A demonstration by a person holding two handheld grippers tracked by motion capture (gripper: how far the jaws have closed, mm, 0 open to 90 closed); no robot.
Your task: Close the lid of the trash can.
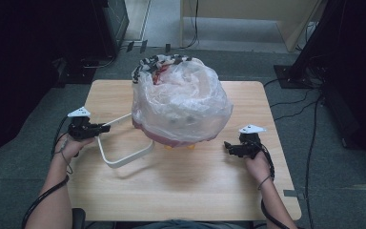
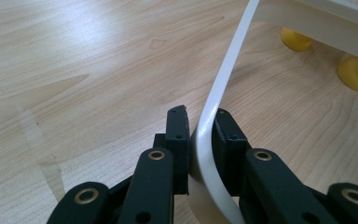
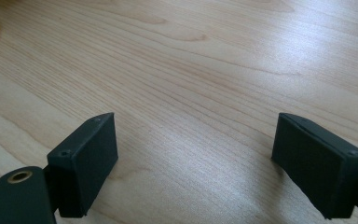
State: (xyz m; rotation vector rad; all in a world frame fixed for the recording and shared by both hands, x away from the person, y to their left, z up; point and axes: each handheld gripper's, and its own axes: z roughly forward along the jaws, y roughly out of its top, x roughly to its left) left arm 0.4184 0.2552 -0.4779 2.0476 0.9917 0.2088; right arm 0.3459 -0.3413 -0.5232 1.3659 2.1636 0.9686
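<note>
The white handle is a flat bent band that swings out from the left side of a basket standing near the middle of the wooden surface. It loops down toward the near edge and back up to the left. In the left gripper view the band runs upright between the two black fingers, which are clenched on it from both sides at its bend. The left gripper sits at the left of the basket, its fingers pointing toward it, held by the person's left hand.

The basket is covered by a crumpled clear plastic bag that hides most of it; a reddish rim shows along the bottom edge and dark items show at the top rear. Small yellow feet stand under it on the wood.

The right gripper rests just to the right of the basket, apart from it. In the right gripper view its fingers stand released and wide, with bare wood between them.
</note>
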